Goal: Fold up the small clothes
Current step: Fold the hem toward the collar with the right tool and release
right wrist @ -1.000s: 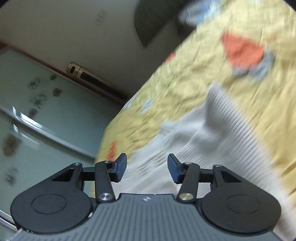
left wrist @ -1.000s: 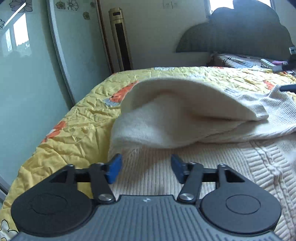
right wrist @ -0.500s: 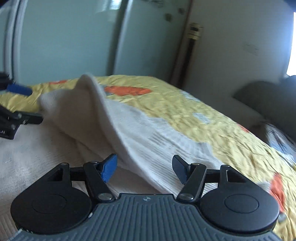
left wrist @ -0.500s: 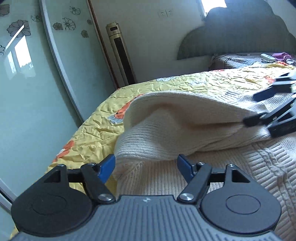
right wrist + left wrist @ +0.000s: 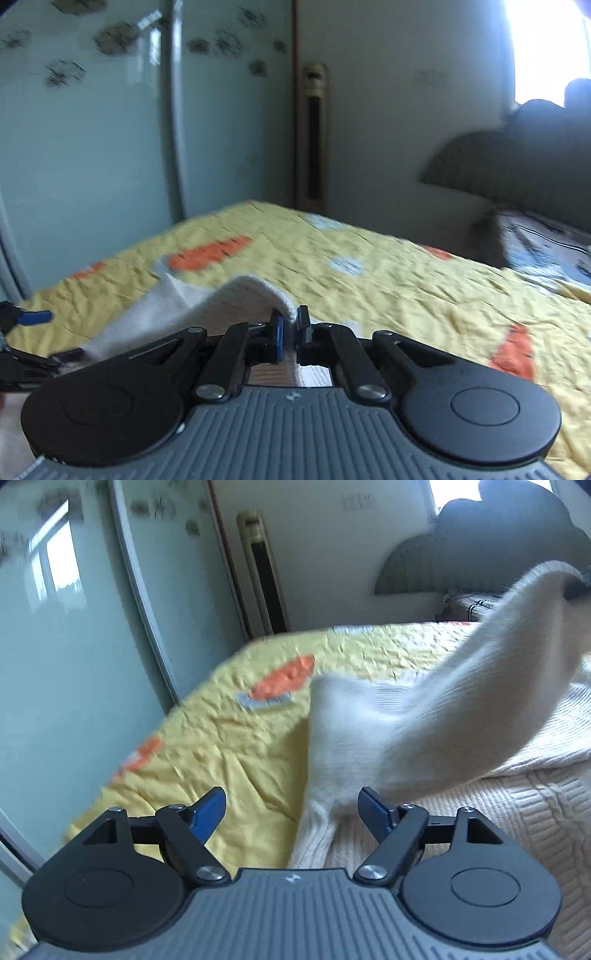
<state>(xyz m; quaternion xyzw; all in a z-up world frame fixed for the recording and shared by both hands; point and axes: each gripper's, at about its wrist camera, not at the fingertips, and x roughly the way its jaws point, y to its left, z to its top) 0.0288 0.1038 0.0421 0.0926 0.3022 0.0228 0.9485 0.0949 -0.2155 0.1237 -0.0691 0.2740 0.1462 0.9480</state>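
We see the right gripper (image 5: 290, 334) closing, jaws pinching a raised fold of the cream knitted sweater (image 5: 255, 291). Left gripper (image 5: 293, 810) jaws opening, sweater edge between them unpressed, over yellow quilted bedspread (image 5: 229, 746).

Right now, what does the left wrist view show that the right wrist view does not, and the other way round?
Only the left wrist view shows the left gripper opening, pads off the cloth, and the cable-knit body of the cream sweater lying flat. Only the right wrist view shows the right gripper closing on a sweater fold. Both show the sweater's lifted part, the yellow quilt and the tall air conditioner.
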